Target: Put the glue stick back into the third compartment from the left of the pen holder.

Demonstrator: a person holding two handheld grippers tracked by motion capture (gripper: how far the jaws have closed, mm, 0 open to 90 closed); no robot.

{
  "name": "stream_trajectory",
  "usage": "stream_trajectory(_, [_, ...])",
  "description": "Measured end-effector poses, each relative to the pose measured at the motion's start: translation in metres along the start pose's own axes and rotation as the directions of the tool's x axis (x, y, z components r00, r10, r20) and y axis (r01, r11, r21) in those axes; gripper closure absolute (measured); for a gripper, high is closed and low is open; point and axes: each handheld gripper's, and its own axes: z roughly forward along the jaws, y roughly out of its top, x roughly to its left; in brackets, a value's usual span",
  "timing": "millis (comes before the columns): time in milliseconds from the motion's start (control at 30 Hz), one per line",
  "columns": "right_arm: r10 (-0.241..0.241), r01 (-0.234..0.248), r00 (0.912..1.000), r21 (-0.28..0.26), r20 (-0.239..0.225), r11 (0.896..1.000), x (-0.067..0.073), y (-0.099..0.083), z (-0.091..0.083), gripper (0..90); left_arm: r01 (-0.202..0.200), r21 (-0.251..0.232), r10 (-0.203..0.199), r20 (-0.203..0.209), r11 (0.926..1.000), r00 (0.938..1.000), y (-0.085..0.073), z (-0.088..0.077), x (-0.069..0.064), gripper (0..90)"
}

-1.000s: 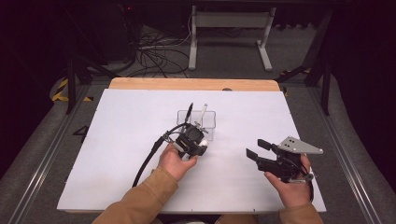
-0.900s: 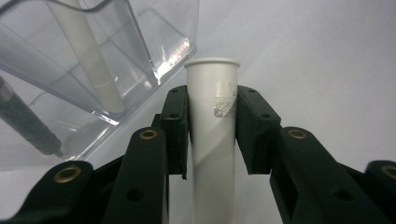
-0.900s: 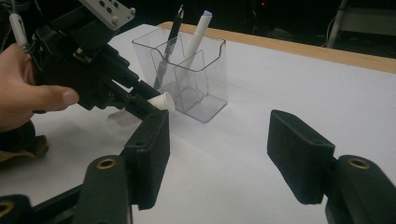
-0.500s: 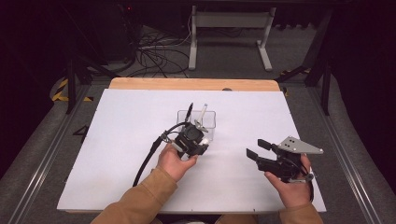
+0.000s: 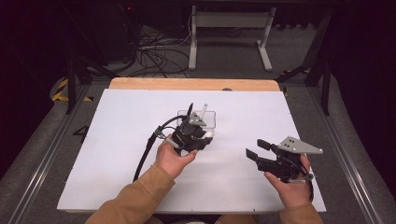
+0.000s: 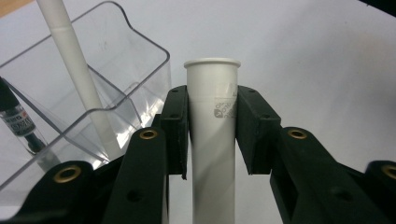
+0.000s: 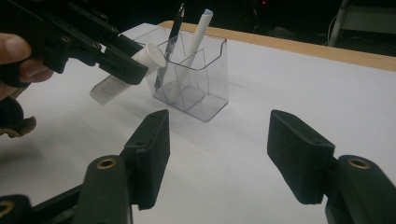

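Left gripper view: left hand-held gripper (image 6: 212, 123) clamps white tube (image 6: 213, 140), tilted beside clear holder (image 6: 140, 70).

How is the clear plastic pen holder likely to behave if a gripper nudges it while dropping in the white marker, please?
The clear pen holder looks thin-walled and light, so it would probably slide on the smooth white table. It stands tall on a small base, with two pens leaning high, so a push near the rim might tip it.

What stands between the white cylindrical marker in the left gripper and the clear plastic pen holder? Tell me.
Nothing visible. The left gripper holds the white cylindrical marker just beside the clear plastic pen holder. Inside it, a white pen and a black pen lean in the rear compartments; the front one looks free.
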Motion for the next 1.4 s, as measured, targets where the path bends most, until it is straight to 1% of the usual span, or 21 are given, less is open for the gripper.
stream_trajectory(200, [0.002,-0.002,1.0000,-0.001,-0.002,1.000,0.000,0.000,0.000,40.2,0.013,-0.066,-0.011,0.037,0.9977,0.9993,0.006,-0.008,0.001,67.4])
stream_trajectory(333, [-0.001,0.001,1.0000,0.001,-0.008,1.000,0.001,0.000,0.001,40.2,0.014,-0.113,-0.009,0.041,0.9934,0.9991,0.009,-0.014,0.002,67.4])
stream_trajectory(400, [-0.001,0.001,1.0000,0.001,-0.009,1.000,0.001,0.000,0.001,40.2,0.016,-0.141,-0.010,0.044,0.9899,0.9990,0.011,-0.016,0.004,67.5])
stream_trajectory(500, [0.001,-0.001,1.0000,0.000,-0.008,1.000,0.001,0.000,0.001,40.2,0.031,-0.180,-0.018,0.072,0.9831,0.9972,0.013,-0.019,0.008,67.4])
stream_trajectory(533, [0.000,0.000,1.0000,0.000,-0.009,1.000,0.001,0.000,0.001,40.2,0.047,-0.190,-0.031,0.082,0.9807,0.9961,0.013,-0.020,0.009,67.5])
stream_trajectory(567, [0.000,0.000,1.0000,0.000,-0.009,1.000,0.001,0.000,0.001,40.2,0.047,-0.201,-0.030,0.086,0.9785,0.9958,0.014,-0.021,0.010,67.5])
stream_trajectory(600, [-0.001,0.001,0.9999,0.002,-0.010,1.000,0.001,0.000,0.001,40.2,0.060,-0.213,-0.041,0.095,0.9752,0.9947,0.014,-0.022,0.011,67.5])
stream_trajectory(667, [0.000,0.000,0.9999,0.003,-0.010,1.000,0.001,0.000,0.001,40.2,0.063,-0.225,-0.042,0.099,0.9724,0.9942,0.015,-0.023,0.013,67.4])
stream_trajectory(867, [0.001,-0.001,1.0000,0.003,-0.009,1.000,0.001,0.000,0.001,40.2,0.054,-0.288,-0.026,0.100,0.9562,0.9946,0.017,-0.025,0.017,67.4])
stream_trajectory(900, [0.000,0.000,1.0000,0.003,-0.009,1.000,0.001,0.000,0.001,40.2,0.050,-0.299,-0.019,0.108,0.9528,0.9940,0.017,-0.025,0.019,67.4])
stream_trajectory(967, [0.001,-0.001,1.0000,0.001,-0.009,1.000,0.001,0.000,0.001,40.2,0.076,-0.320,-0.030,0.144,0.9442,0.9891,0.017,-0.024,0.021,67.4])
stream_trajectory(1000, [0.001,-0.001,1.0000,0.001,-0.010,1.000,0.001,0.000,0.001,40.2,0.065,-0.328,-0.020,0.139,0.9425,0.9901,0.018,-0.024,0.023,67.4])
stream_trajectory(1067, [0.001,-0.001,1.0000,0.004,-0.009,1.000,0.001,0.000,0.001,40.2,0.068,-0.351,-0.018,0.145,0.9337,0.9893,0.018,-0.024,0.025,67.4])
stream_trajectory(1133, [-0.003,0.003,1.0000,0.004,-0.009,1.000,0.001,0.000,0.001,40.2,0.077,-0.366,-0.023,0.151,0.9276,0.9883,0.019,-0.024,0.026,67.4])
stream_trajectory(1167, [-0.003,0.003,1.0000,0.004,-0.009,1.000,0.001,0.000,0.001,40.2,0.058,-0.373,-0.005,0.141,0.9260,0.9899,0.020,-0.024,0.029,67.4])
stream_trajectory(1200, [-0.003,0.003,1.0000,0.003,-0.009,1.000,0.001,0.000,0.001,40.2,0.075,-0.384,-0.018,0.150,0.9202,0.9885,0.020,-0.023,0.029,67.4])
stream_trajectory(1233, [-0.003,0.004,1.0000,0.004,-0.009,1.000,0.001,0.000,0.001,40.2,0.069,-0.393,-0.014,0.141,0.9169,0.9900,0.020,-0.023,0.030,67.4])
stream_trajectory(1300, [-0.004,0.004,1.0000,0.005,-0.009,1.000,0.001,0.000,0.001,40.2,0.073,-0.409,-0.020,0.133,0.9094,0.9909,0.021,-0.023,0.032,67.4])
stream_trajectory(1333, [-0.004,0.004,1.0000,0.005,-0.009,1.000,0.001,0.000,0.001,40.2,0.075,-0.420,-0.023,0.127,0.9043,0.9916,0.022,-0.022,0.032,67.4])
stream_trajectory(1367, [-0.004,0.004,0.9999,0.005,-0.009,1.000,0.001,0.000,0.001,40.2,0.067,-0.426,-0.017,0.121,0.9021,0.9925,0.022,-0.022,0.034,67.4])
stream_trajectory(1400, [-0.004,0.004,0.9999,0.005,-0.010,1.000,0.001,0.000,0.001,40.2,0.070,-0.431,-0.021,0.118,0.8995,0.9928,0.022,-0.021,0.034,67.4])
